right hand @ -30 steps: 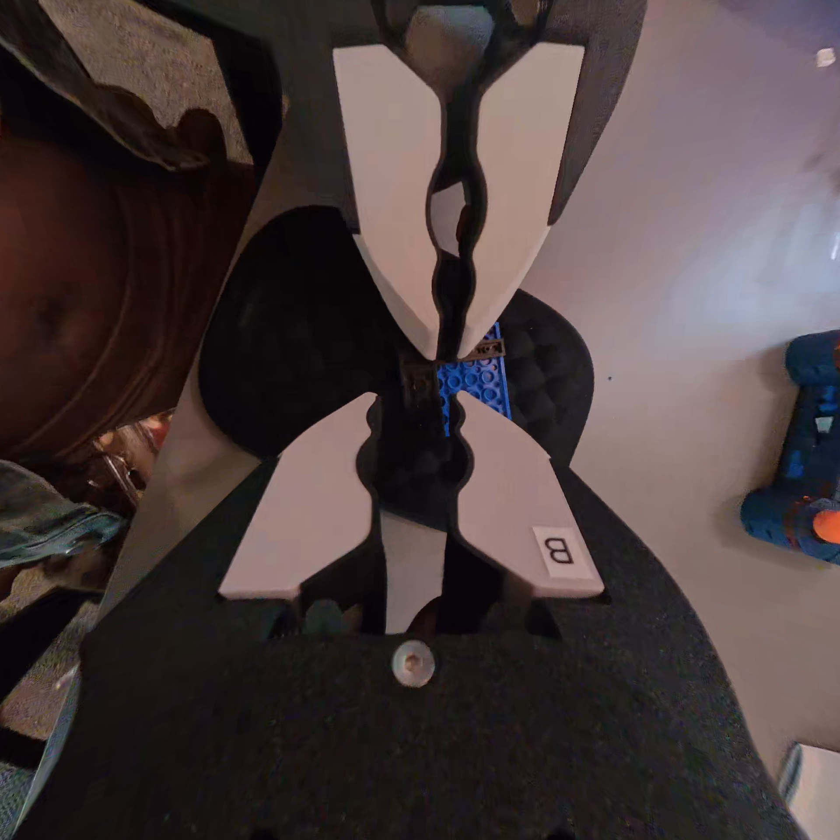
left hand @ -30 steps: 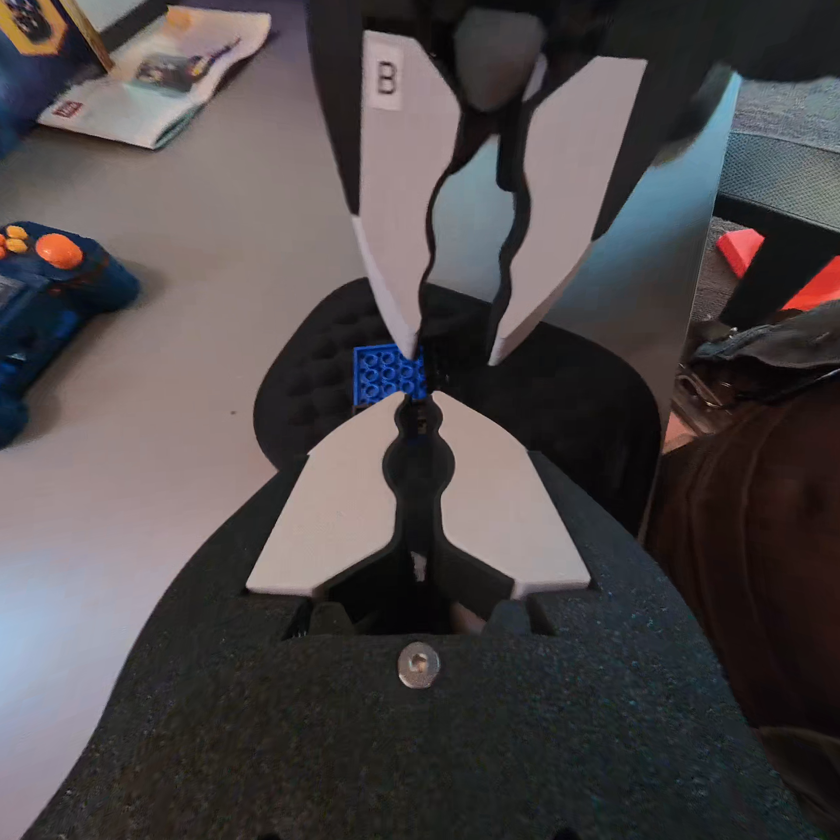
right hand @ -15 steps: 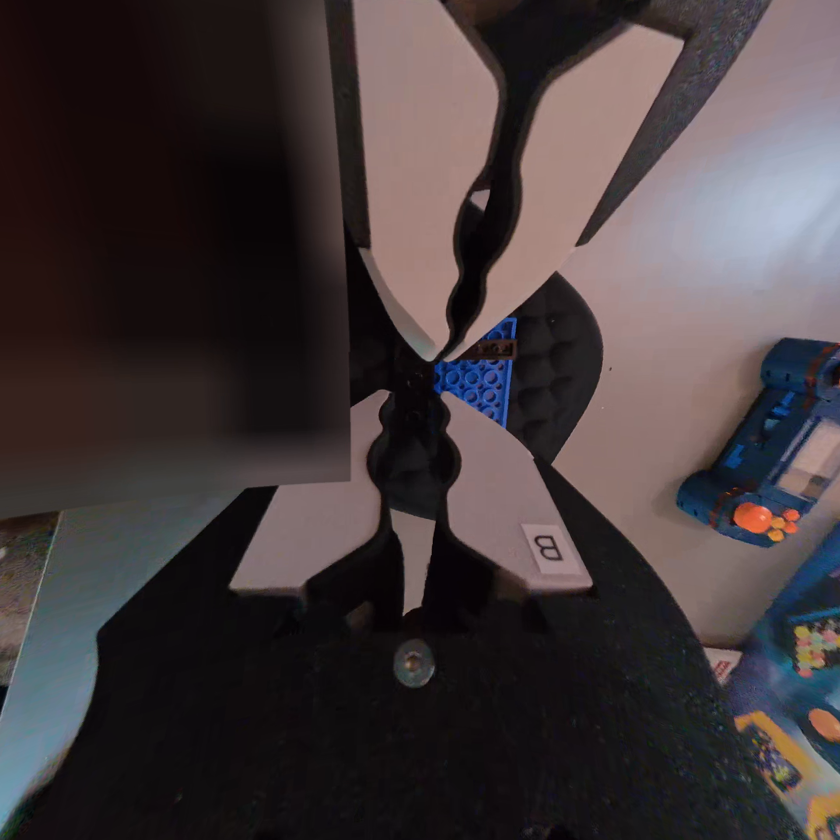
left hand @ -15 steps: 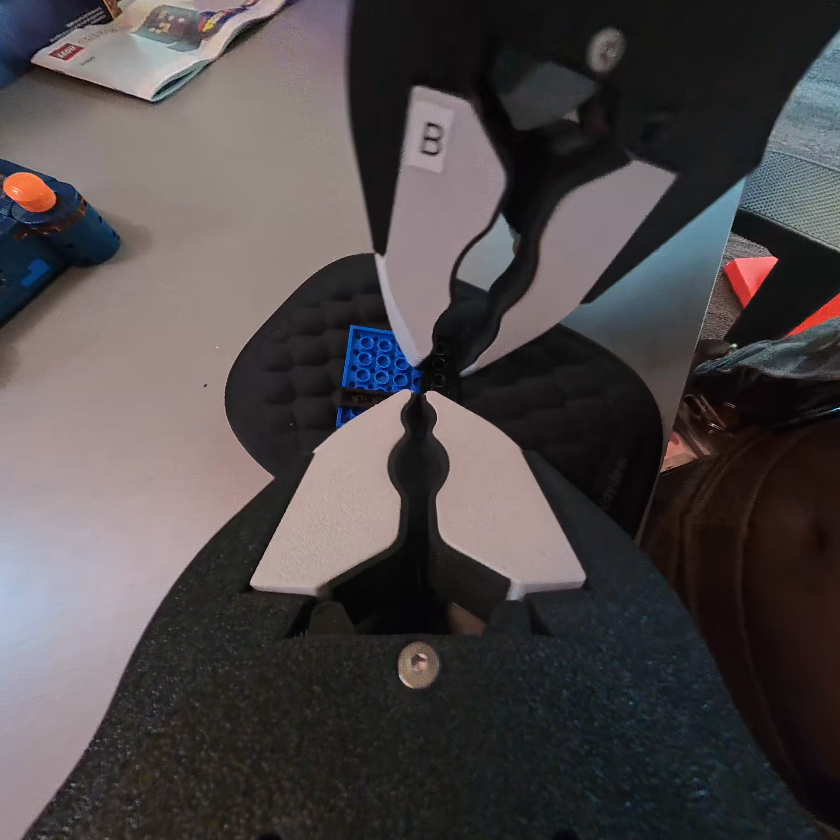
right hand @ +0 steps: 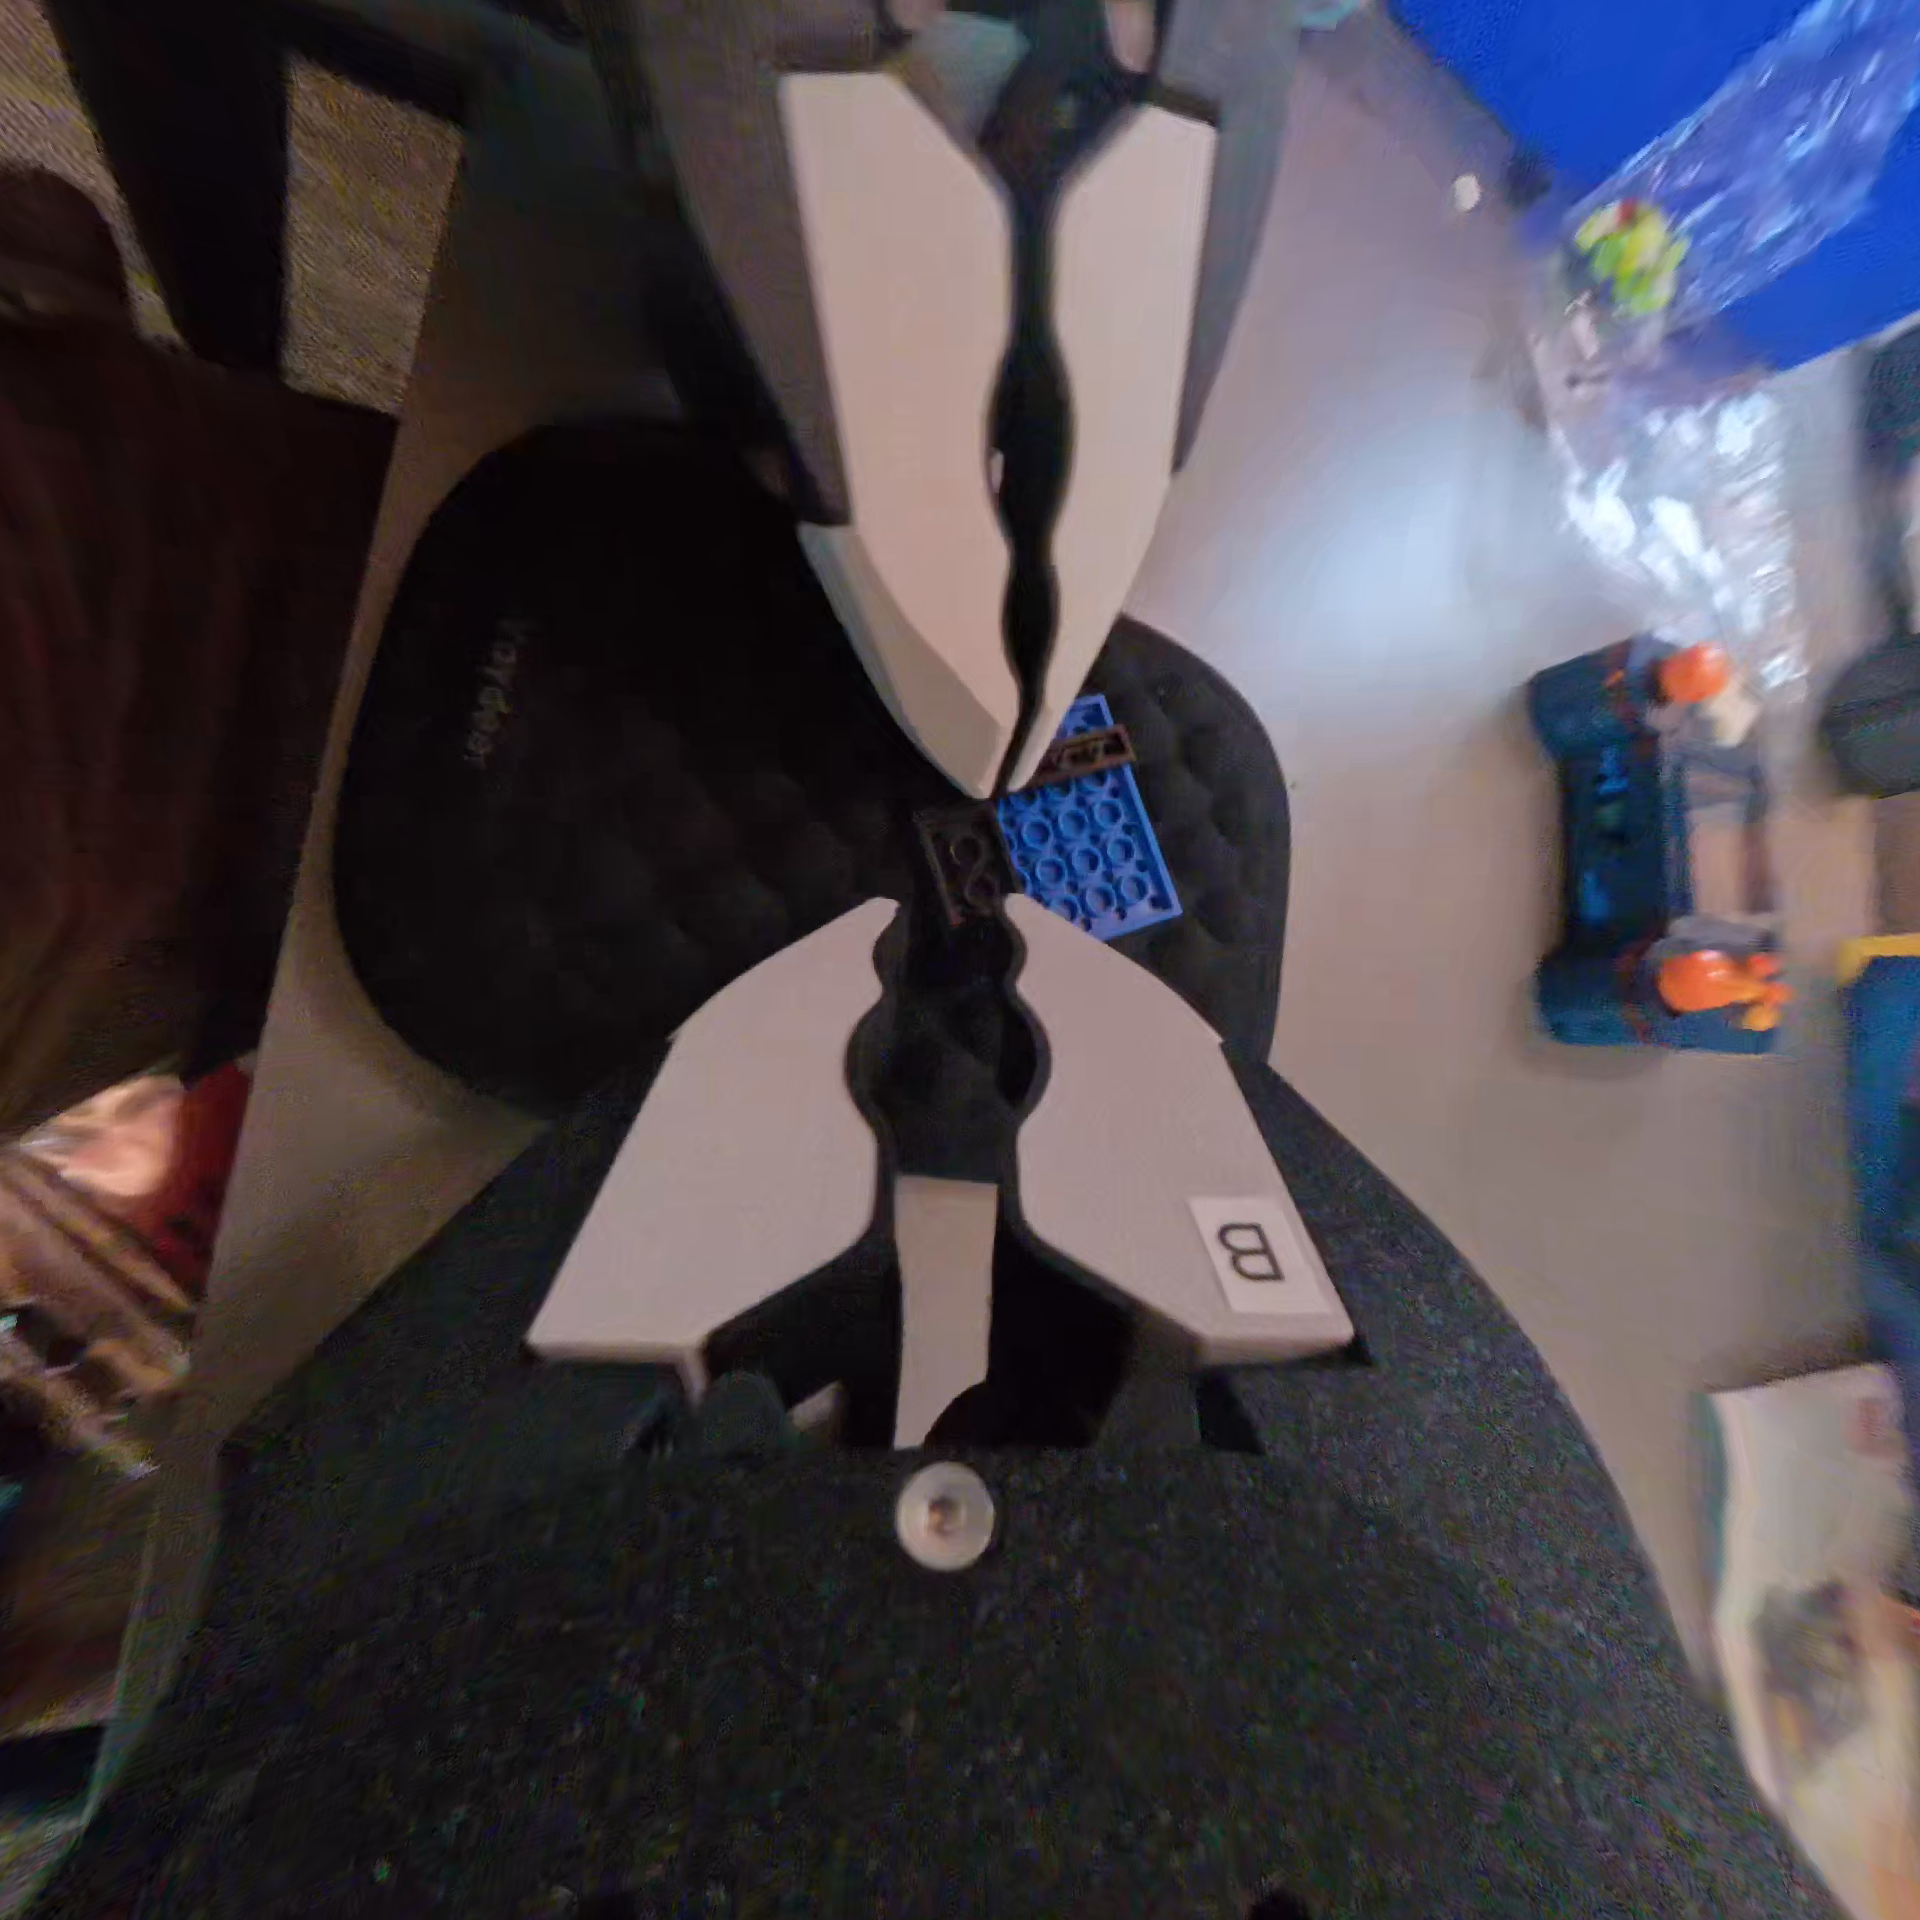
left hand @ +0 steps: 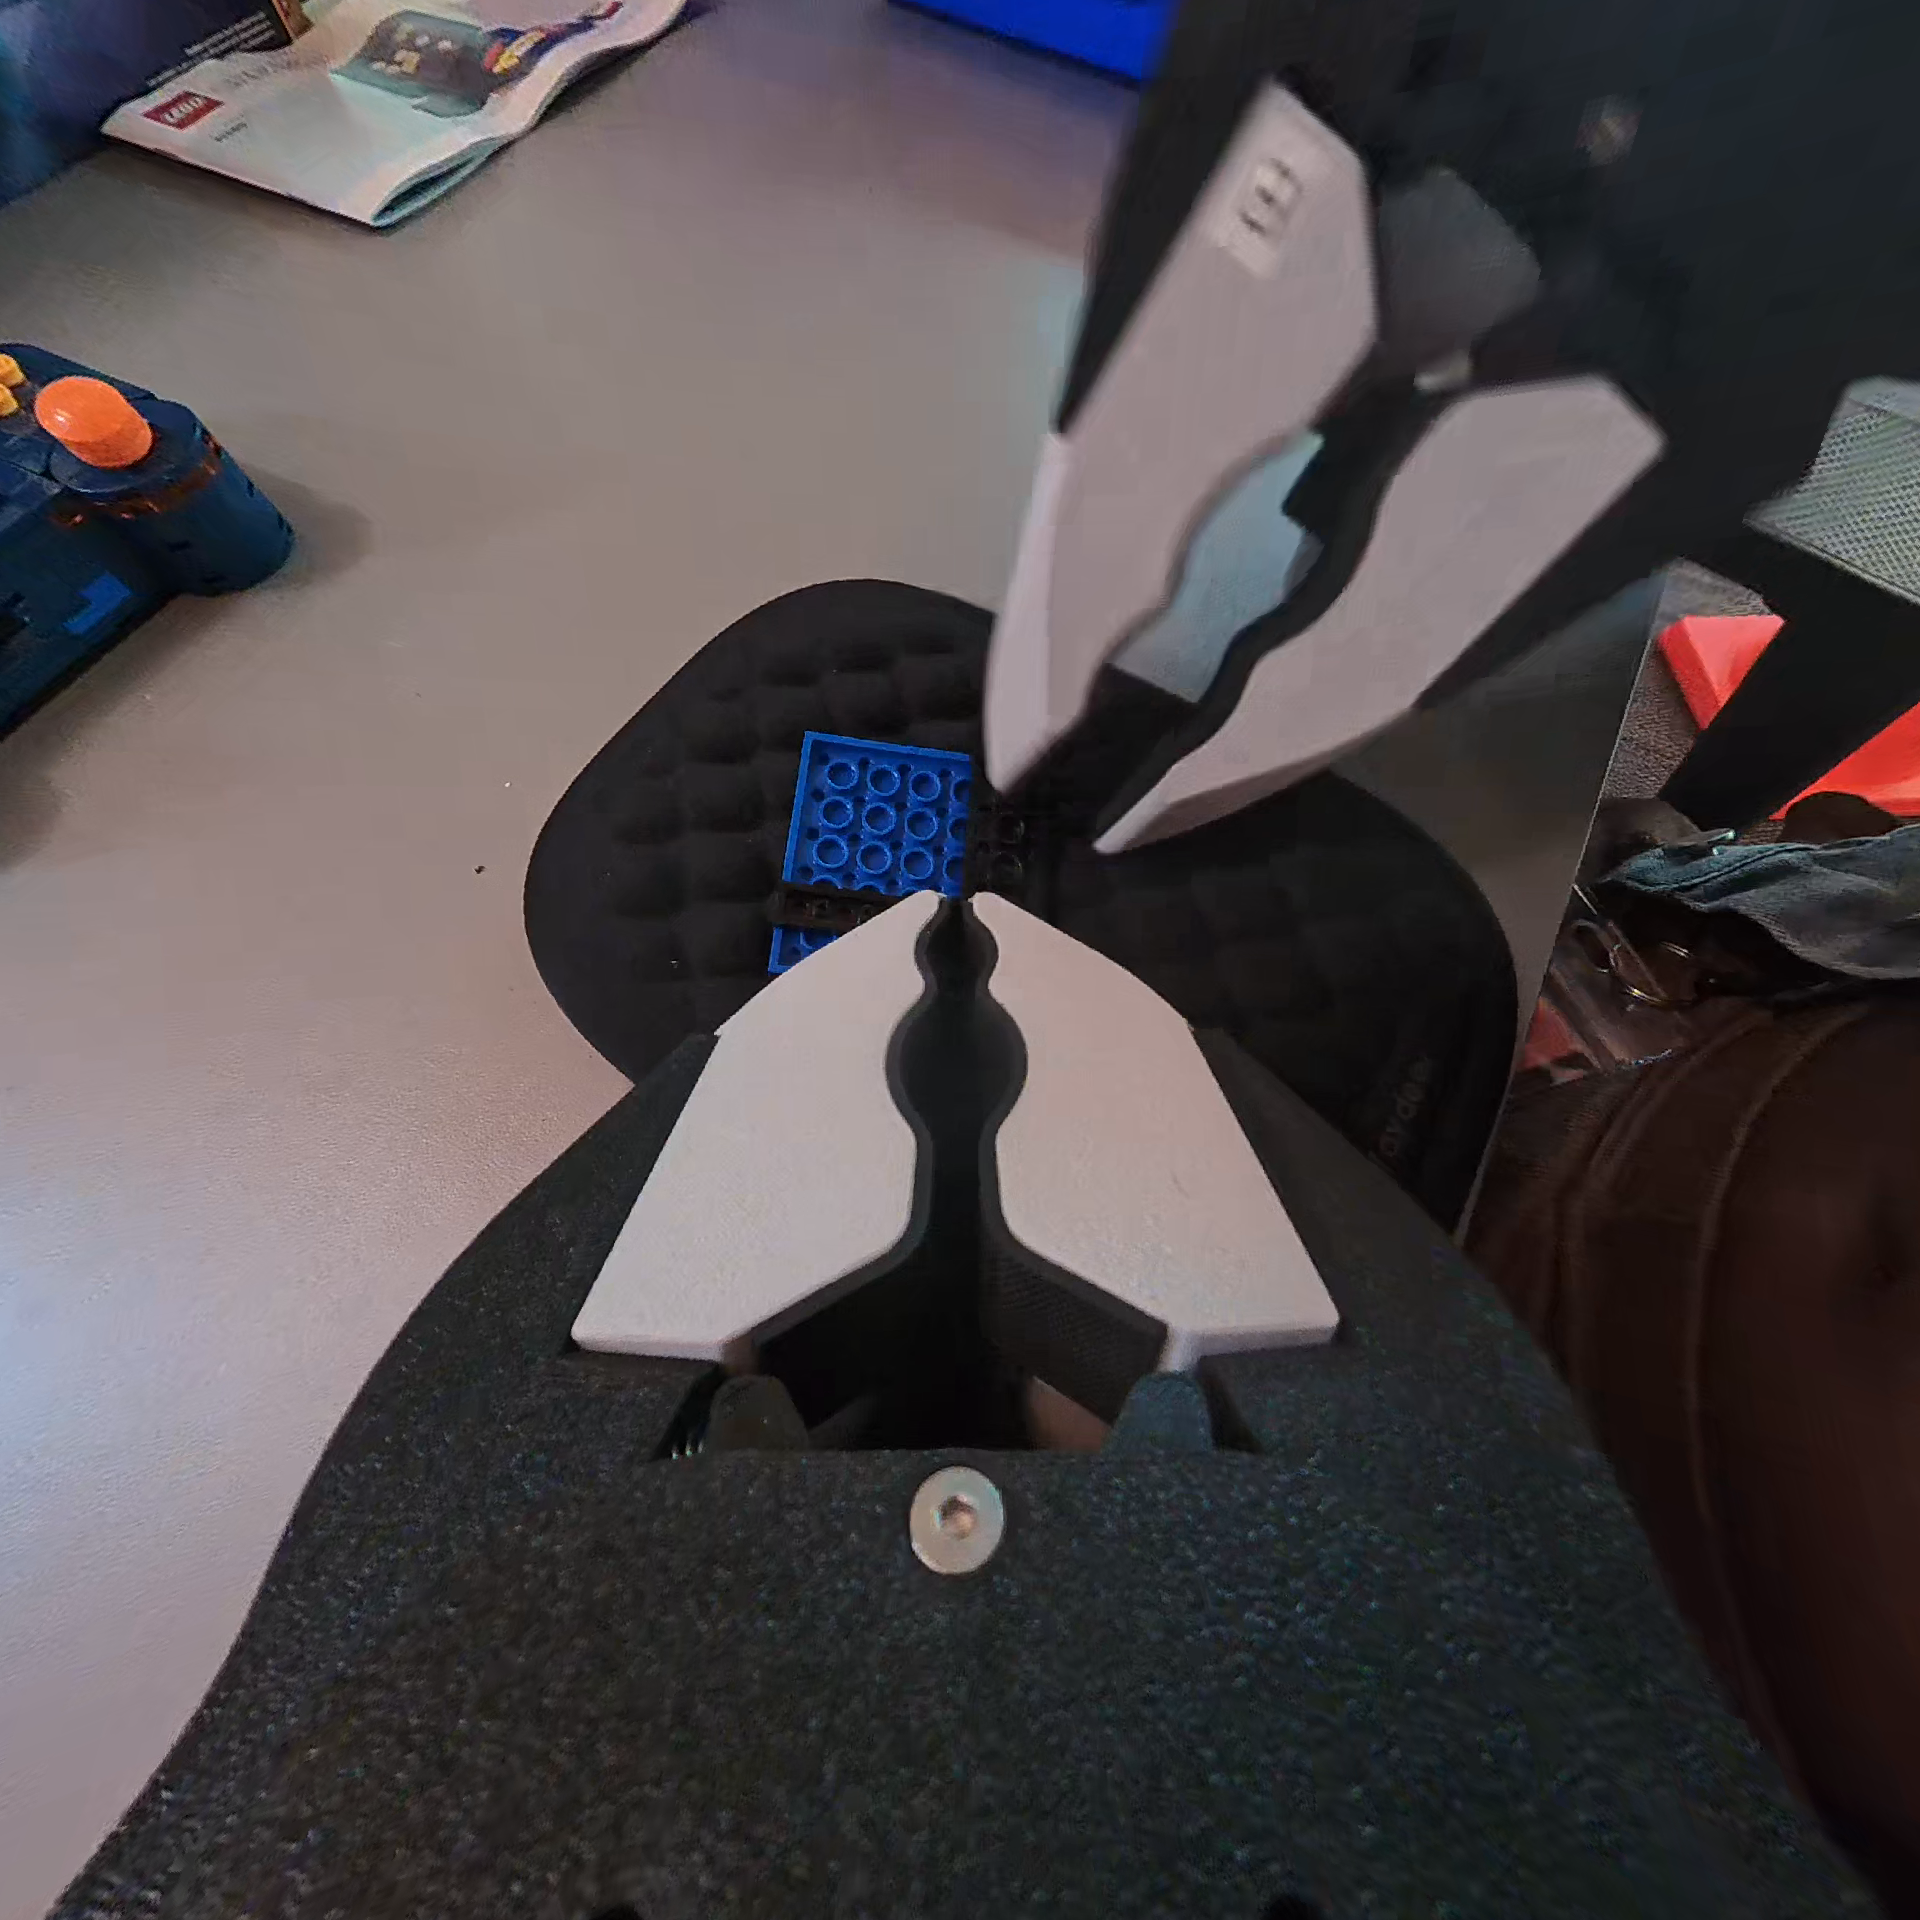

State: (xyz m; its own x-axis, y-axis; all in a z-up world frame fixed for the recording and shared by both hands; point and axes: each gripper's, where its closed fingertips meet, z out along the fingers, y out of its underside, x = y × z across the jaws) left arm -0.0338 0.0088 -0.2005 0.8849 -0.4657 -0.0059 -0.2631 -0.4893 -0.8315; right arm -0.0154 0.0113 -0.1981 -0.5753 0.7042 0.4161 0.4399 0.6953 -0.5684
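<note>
At the centre of the left wrist view, the left gripper (left hand: 958,902) has its white fingertips pinched almost together on the near edge of a blue studded plate (left hand: 878,821), which lies over a dark quilted pad (left hand: 665,831). A small black brick (left hand: 1003,831) sits against the plate's right edge, and a thin black strip (left hand: 821,909) crosses the plate lower down. The right gripper (left hand: 1049,816) comes down from the upper right of that frame, its tips spread either side of the black brick.

In the right wrist view the right gripper (right hand: 961,914) fills the lower half with a clear gap between its tips, and the black brick (right hand: 966,862) stands just beyond that gap, whether the tips touch it cannot be told. The blue studded plate (right hand: 1091,842) lies immediately right of the brick, with the thin black strip (right hand: 1086,750) across its far end. The left gripper (right hand: 1003,774) descends from the top centre, jaws drawn tight, its point meeting the plate's corner.

Around them the dark quilted pad (right hand: 582,779) rests on a grey table (left hand: 582,436). A blue brick-built game controller (left hand: 94,499) with an orange knob sits at the left edge of the left view, and an instruction booklet (left hand: 395,99) lies at upper left. A clear plastic bag (right hand: 1714,260) shows at the upper right of the right view.
</note>
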